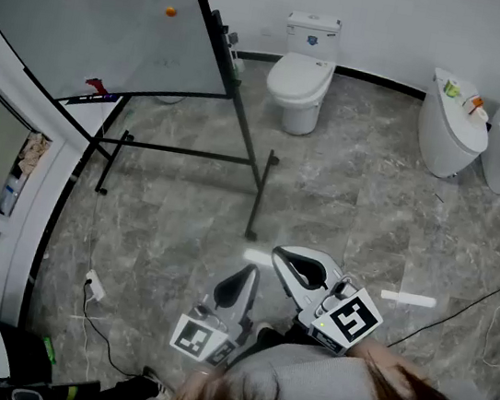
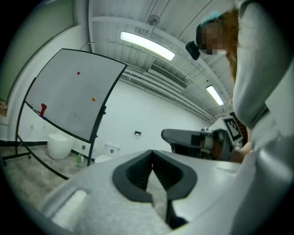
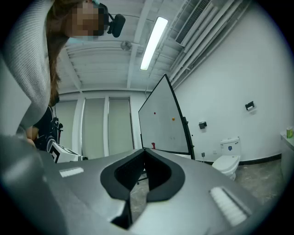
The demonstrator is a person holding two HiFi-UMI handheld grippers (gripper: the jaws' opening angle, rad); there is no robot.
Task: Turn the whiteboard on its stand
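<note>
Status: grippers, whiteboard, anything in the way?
Left gripper and right gripper both shut, empty. Whiteboard tilted on its stand, well ahead, untouched. Only floor between; toilet right of stand.

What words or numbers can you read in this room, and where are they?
No words or numbers here can be read.
Whiteboard: faint scribble, too faint to read.
Toilet: small blue label on its tank, too small to read.
Right cube and left cube: black-and-white square patterns, no letters.
</note>
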